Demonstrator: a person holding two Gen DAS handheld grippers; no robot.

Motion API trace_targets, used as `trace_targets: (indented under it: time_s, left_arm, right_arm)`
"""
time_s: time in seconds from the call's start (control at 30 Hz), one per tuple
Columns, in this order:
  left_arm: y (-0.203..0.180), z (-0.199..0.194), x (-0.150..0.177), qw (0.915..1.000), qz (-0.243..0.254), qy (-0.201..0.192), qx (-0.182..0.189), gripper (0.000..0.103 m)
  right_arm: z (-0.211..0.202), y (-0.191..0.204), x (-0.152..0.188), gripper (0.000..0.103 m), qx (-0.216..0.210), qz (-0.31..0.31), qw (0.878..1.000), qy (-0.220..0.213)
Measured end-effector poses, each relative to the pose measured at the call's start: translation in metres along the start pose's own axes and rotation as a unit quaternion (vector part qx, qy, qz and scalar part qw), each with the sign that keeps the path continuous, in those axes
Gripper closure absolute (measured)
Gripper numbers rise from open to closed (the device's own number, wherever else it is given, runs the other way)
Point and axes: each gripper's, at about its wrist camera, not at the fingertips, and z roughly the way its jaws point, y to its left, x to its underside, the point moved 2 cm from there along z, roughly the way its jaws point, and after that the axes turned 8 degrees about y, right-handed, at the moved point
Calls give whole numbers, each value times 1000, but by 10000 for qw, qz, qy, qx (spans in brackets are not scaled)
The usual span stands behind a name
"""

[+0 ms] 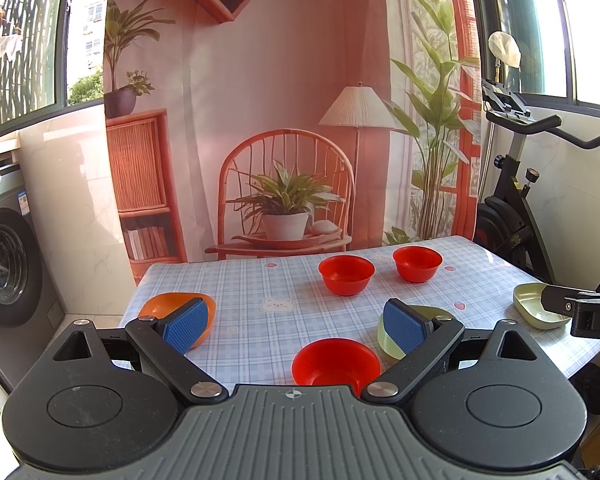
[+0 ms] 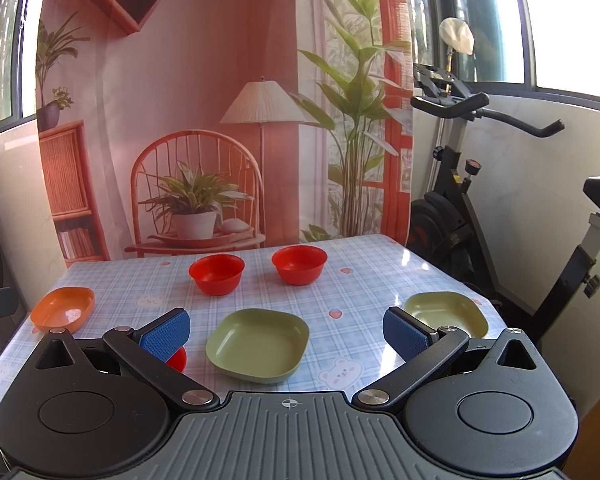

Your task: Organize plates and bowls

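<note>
Both grippers, left (image 1: 296, 322) and right (image 2: 286, 334), wide open above table (image 2: 364, 264); three red bowls (image 2: 217, 274), nothing gripped.

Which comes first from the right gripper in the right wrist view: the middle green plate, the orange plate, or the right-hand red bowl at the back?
From the right gripper:
1. Middle green plate, on the table directly between its open fingers.
2. Orange plate, off to the left by the table edge.
3. Right-hand red bowl, at the back, slightly right of centre.
</note>
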Motion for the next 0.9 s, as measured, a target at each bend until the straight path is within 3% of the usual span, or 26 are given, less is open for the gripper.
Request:
trace_targets:
  time_s: [0.73, 0.9]
  left_arm:
    - [0, 6, 0, 9998, -22, 186, -32, 5]
    - [14, 18, -10, 9998, -76, 157, -80, 5]
  right_arm:
    - [6, -2, 0, 0, -42, 51, 10000, 46]
    - [14, -6, -14, 0, -69, 57, 9999, -68]
